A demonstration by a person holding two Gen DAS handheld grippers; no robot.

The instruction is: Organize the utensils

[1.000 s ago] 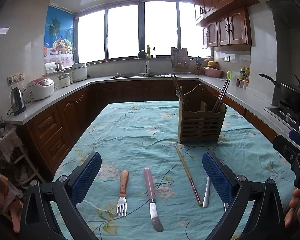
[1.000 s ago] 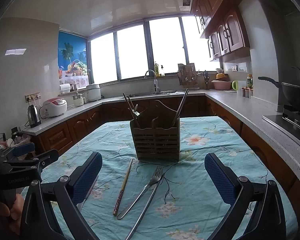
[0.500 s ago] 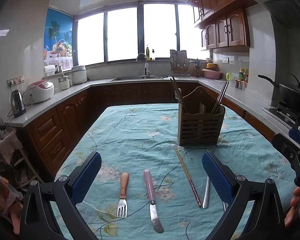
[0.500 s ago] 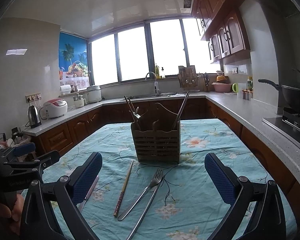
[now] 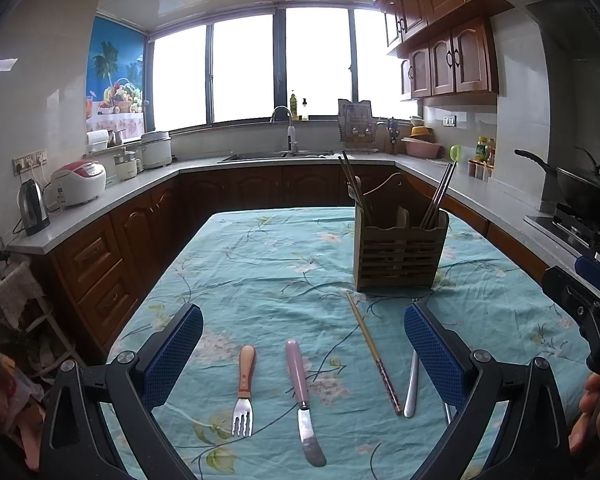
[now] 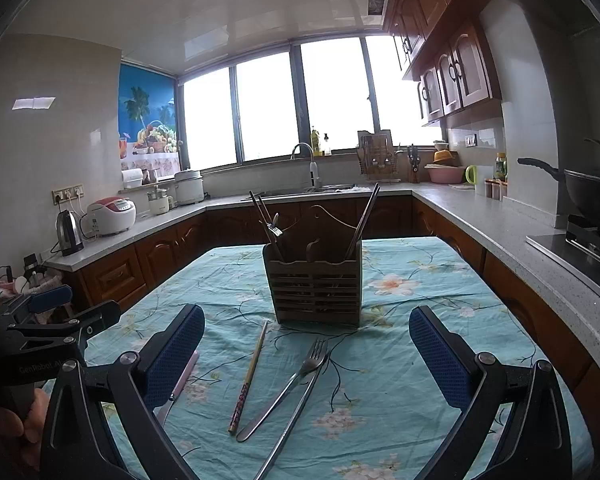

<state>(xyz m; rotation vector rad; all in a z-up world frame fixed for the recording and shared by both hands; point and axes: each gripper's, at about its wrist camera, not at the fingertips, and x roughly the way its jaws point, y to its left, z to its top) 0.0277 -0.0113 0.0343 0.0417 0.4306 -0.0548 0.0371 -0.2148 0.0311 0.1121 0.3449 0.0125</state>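
Note:
A wooden slatted utensil holder (image 5: 398, 256) (image 6: 315, 286) stands mid-table with chopsticks and a fork in it. On the floral cloth lie a wood-handled fork (image 5: 245, 388), a pink-handled knife (image 5: 301, 398), a single chopstick (image 5: 374, 354) (image 6: 249, 376) and a steel fork (image 6: 288, 384) beside another steel utensil (image 6: 296, 412). My left gripper (image 5: 303, 346) hangs open above the fork and knife. My right gripper (image 6: 306, 344) is open over the chopstick and steel fork. Neither holds anything.
The table (image 5: 268, 264) sits in a U of brown cabinets and grey counters. A kettle (image 5: 32, 208) and rice cooker (image 5: 78, 184) stand left, a wok (image 5: 584, 192) on the stove right. The sink (image 5: 276, 154) is at the back.
Both views have shifted slightly; the holder and utensils lie where they were. Both grippers stay open.

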